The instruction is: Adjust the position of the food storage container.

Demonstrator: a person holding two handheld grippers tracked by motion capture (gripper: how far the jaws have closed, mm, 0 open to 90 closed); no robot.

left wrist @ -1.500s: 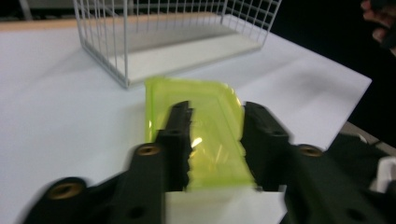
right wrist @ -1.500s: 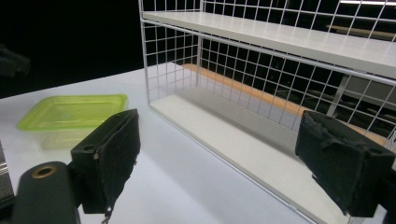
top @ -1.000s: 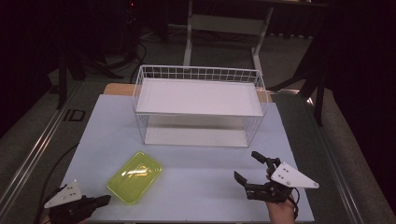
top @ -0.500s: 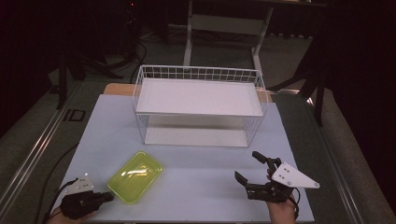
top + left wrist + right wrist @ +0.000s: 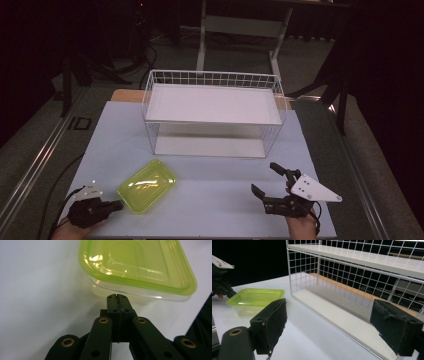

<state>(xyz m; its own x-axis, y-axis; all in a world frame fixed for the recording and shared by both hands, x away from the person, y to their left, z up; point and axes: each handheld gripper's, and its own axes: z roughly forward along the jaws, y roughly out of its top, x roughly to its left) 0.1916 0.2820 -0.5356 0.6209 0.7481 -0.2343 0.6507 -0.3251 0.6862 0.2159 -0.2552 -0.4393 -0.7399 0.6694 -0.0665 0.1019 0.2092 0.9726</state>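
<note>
On table (image 5: 210, 190): one green container (image 5: 146, 185), one wire rack (image 5: 212, 112); left gripper (image 5: 116, 205) fingers together, right gripper (image 5: 267, 181) wide.

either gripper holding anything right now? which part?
Nothing held. Left gripper has its jaws shut on nothing, tips just short of the yellow-green container. Right gripper is open, with nothing between its jaws.

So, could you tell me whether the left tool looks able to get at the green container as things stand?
Probably yes: the left tool sits shut just short of the green container, with only bare table between them.
</note>
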